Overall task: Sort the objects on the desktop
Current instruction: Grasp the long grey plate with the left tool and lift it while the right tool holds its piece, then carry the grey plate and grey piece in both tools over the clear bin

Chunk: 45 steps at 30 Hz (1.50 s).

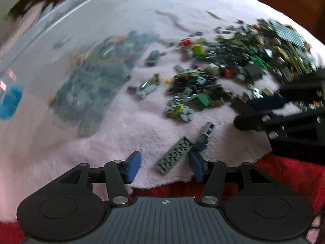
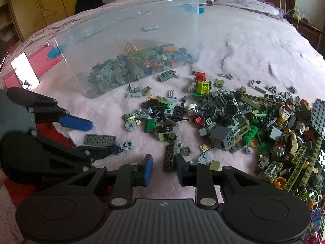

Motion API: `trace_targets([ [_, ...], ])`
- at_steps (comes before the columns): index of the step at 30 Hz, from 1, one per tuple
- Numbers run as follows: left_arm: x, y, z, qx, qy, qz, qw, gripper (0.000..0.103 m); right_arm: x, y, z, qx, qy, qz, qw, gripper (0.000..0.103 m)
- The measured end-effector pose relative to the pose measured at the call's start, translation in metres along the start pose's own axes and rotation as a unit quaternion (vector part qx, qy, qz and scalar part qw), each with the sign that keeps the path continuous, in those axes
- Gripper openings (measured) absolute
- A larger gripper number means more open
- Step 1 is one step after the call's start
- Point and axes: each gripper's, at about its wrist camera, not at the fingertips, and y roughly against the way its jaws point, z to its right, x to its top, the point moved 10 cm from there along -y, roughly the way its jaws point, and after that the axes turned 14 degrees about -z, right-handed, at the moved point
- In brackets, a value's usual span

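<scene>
Plate (image 1: 174, 155), grey, lies between the spread-apart fingers of left gripper (image 1: 165, 165), long axis pointing forward; right gripper (image 2: 162, 167) likewise released.

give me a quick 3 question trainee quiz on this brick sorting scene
1. True or false: the clear bin already holds bricks.
2. Which brick lies between the fingers of the left hand-held gripper? A) grey plate B) red brick C) lime brick
3. What lies between the fingers of the right hand-held gripper?

Key
1. True.
2. A.
3. A dark plate; the jaws are open, not closed on it.
</scene>
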Motion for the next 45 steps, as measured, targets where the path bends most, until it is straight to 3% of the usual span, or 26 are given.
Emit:
trace_targets([
  [1,-0.001,0.001,0.001,0.001,-0.003,0.004,1.0000,0.053,0.000,0.000,0.000,0.000,0.001,0.000,1.000,0.026],
  [3,-0.004,0.005,0.008,-0.002,-0.023,0.013,0.9997,0.030,0.000,-0.001,0.001,-0.002,0.004,0.001,1.000,0.021],
  [6,-0.007,0.009,0.018,-0.001,-0.038,0.020,0.9991,0.016,-0.001,-0.002,0.003,-0.009,0.002,0.002,1.000,0.011],
  [8,-0.007,0.010,0.021,0.000,-0.037,0.024,0.9990,0.016,0.000,0.000,0.005,-0.007,-0.002,0.004,1.000,0.006],
  [19,-0.011,0.029,0.017,-0.016,0.021,0.047,0.9986,0.016,0.002,0.019,0.005,-0.004,-0.005,0.025,1.000,0.005],
  [30,0.003,0.074,0.012,-0.035,0.081,0.100,0.9910,0.017,0.014,0.044,-0.002,0.005,0.001,0.045,0.999,0.005],
  [40,-0.011,0.053,0.006,-0.030,0.093,0.072,0.9926,0.020,0.028,0.064,-0.007,0.004,0.013,0.062,0.998,0.005],
  [45,-0.018,0.041,0.003,-0.027,0.098,0.057,0.9932,0.034,0.016,0.055,-0.010,0.006,0.013,0.045,0.999,0.005],
])
